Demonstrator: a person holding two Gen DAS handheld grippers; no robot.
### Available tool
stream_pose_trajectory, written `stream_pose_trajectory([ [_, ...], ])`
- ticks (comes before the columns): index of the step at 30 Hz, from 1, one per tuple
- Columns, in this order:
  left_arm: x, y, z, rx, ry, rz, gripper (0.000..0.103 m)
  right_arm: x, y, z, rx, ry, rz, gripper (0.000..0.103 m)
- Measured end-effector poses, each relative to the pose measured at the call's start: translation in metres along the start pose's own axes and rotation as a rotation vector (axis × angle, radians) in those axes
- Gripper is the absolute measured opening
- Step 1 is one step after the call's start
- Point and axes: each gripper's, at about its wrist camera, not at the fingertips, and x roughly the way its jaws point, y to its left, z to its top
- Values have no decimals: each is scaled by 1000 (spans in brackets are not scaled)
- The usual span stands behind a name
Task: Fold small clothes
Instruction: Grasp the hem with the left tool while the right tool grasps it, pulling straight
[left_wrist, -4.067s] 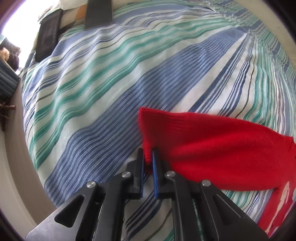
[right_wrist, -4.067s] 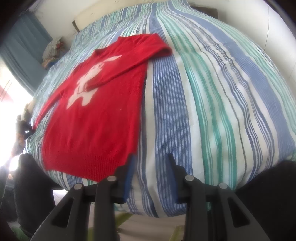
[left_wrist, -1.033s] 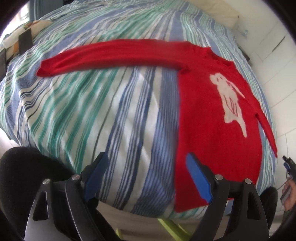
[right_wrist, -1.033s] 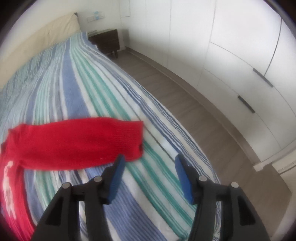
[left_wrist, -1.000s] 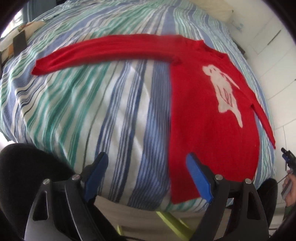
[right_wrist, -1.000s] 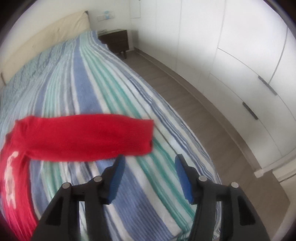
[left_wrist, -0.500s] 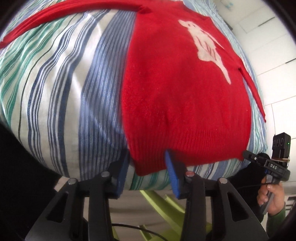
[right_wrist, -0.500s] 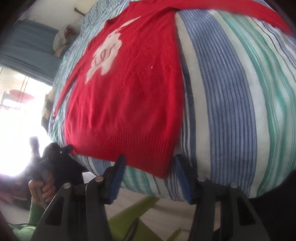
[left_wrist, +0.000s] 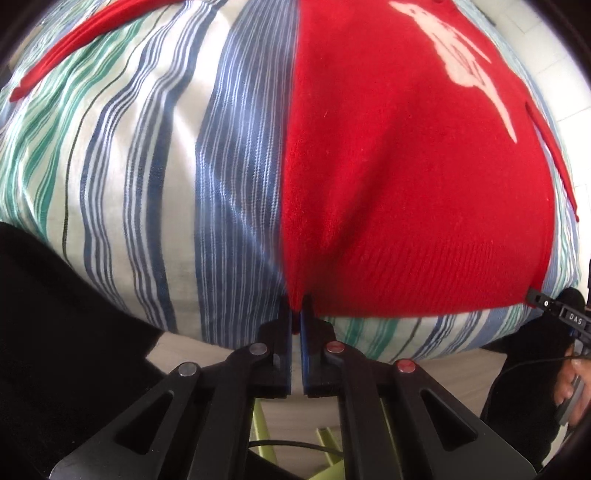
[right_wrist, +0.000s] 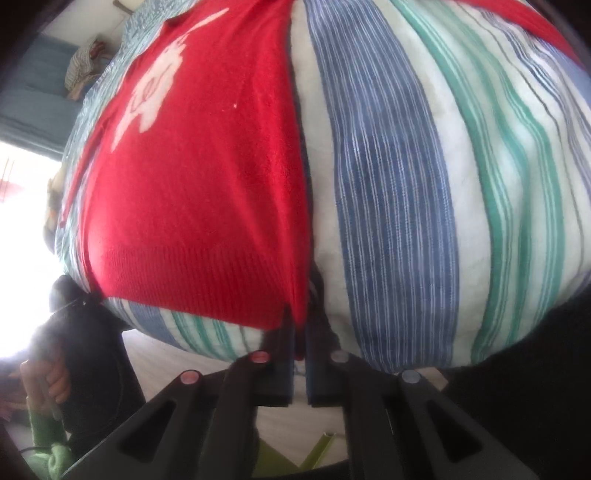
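Red sweater (left_wrist: 413, 177) pinched at both hem corners, at the bed's (left_wrist: 147, 177) edge.
Left hand-held gripper (left_wrist: 296, 317) and right hand-held gripper (right_wrist: 300, 339) have just clamped onto it (striped cover bare either side).

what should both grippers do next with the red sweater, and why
Probably lift both hem corners together and carry them up toward the collar. The left gripper and right gripper have just closed on the two bottom corners of the red sweater, which lies flat, face up on the striped bedspread, so the hem is ready to fold.
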Motion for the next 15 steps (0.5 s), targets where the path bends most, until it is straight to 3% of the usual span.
stream_pose_trajectory([
  [6, 10, -12, 11, -20, -9, 13, 4, 8, 4, 8, -8, -11, -27, 4],
  [8, 8, -14, 9, -25, -11, 8, 9, 6, 2, 8, 4, -14, -17, 4],
  [9, 3, -9, 6, -28, -9, 7, 13, 4, 1, 8, 10, -17, -10, 6],
  [11, -7, -2, -1, -31, -15, 11, 47, -3, -2, 4, 17, -20, -5, 25],
  [13, -21, 6, -10, -40, -41, 14, 66, -11, 3, -1, 4, -34, -39, 40],
  [15, -36, 9, -17, -43, -77, 9, 68, -22, 8, -5, -21, -54, -92, 45],
])
